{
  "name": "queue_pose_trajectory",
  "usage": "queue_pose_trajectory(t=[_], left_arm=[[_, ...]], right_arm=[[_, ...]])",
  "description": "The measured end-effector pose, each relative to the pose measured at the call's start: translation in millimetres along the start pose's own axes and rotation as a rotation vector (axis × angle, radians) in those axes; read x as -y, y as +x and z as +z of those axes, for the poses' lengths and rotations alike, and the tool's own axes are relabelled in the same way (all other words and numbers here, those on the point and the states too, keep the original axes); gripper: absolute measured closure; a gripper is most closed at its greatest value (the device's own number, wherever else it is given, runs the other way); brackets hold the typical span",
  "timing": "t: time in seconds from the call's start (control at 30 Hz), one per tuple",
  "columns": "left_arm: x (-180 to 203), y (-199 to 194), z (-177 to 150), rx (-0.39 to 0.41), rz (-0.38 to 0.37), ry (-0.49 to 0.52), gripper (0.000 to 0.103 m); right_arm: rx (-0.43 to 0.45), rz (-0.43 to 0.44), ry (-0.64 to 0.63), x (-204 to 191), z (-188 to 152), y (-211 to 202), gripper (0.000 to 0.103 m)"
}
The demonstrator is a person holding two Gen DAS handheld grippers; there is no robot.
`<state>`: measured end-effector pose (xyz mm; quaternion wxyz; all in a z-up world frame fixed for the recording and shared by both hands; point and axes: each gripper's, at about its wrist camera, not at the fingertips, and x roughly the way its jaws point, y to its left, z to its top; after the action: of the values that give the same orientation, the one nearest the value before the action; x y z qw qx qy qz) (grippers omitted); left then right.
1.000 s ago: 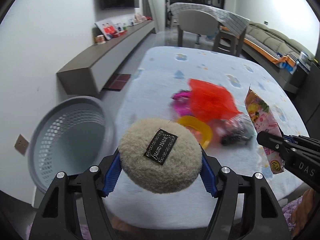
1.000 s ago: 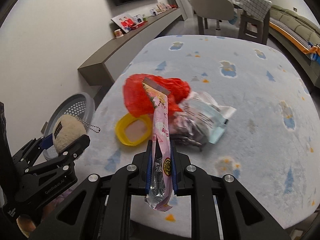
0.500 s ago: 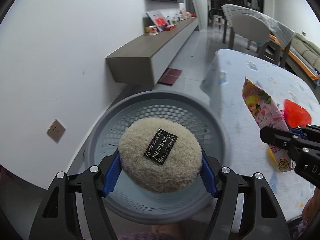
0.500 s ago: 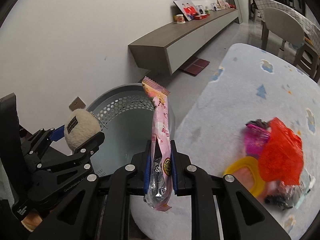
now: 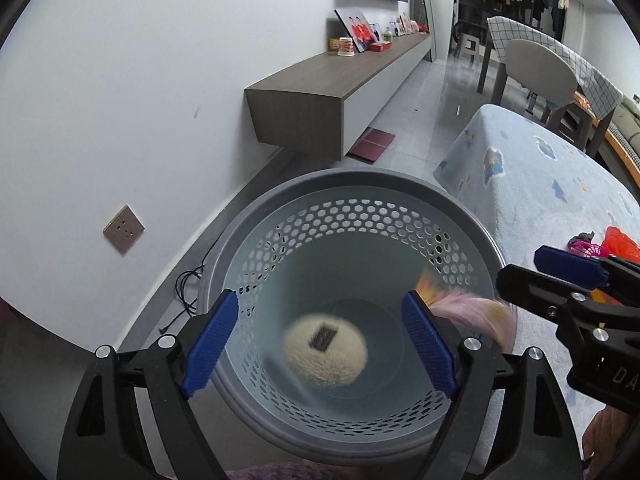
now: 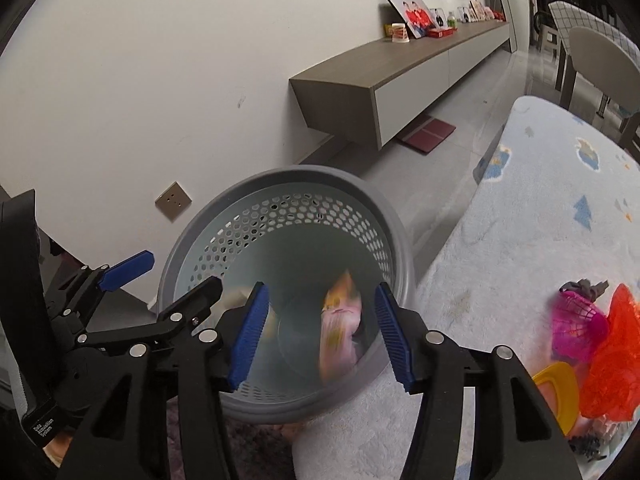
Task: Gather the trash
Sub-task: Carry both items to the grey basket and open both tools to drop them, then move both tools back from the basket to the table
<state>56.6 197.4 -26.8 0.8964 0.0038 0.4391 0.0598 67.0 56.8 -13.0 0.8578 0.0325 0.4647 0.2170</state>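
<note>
Both grippers hang over a grey perforated basket [image 5: 352,188] on the floor; it also shows in the right wrist view [image 6: 304,176]. My left gripper [image 5: 320,340] is open and empty. The beige furry puff [image 5: 325,349] is inside the basket, blurred. My right gripper [image 6: 320,336] is open. The pink snack wrapper [image 6: 340,328] is blurred inside the basket below it, and shows in the left wrist view [image 5: 468,312]. The left gripper [image 6: 168,276] is seen to the left in the right wrist view. The right gripper [image 5: 556,276] is at the right in the left wrist view.
A table with a light blue cloth [image 6: 560,208] stands right of the basket. On it lie a red mesh bag [image 6: 616,352], a pink net [image 6: 576,324] and a yellow lid [image 6: 558,392]. A wall shelf [image 5: 332,84], a wall socket [image 5: 124,229] and a chair [image 5: 540,76] are around.
Both grippers have opened over the basket. The furry puff and the pink wrapper have left the jaws and dropped into the basket.
</note>
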Motion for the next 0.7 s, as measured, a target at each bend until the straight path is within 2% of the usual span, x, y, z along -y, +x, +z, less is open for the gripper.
queue_pose_trajectory(t=[0.27,0.43,0.63,0.7], left_arm=[[-3.8,1.2,-0.4,0.000,0.007,-0.016,0.017],[-4.6,-0.7,0.0,0.012,0.019,-0.020,0.009],[-1.6,-6.2,0.1,0.032,0.012,-0.015,0.007],[-0.8,-7.4,0.7,0.035,0.006,-0.013,0.007]], right_arm=[[-0.002,-0.011,0.018,6.1,2.4,2.7,0.050],[0.017,-0.033,0.001,3.7,-0.1,-2.4,0.050],[0.031,-0.049,0.006,6.8,-6.6,-12.8,0.050],[0.037,-0.056,0.014,9.3,-9.6,-17.1,0.045]])
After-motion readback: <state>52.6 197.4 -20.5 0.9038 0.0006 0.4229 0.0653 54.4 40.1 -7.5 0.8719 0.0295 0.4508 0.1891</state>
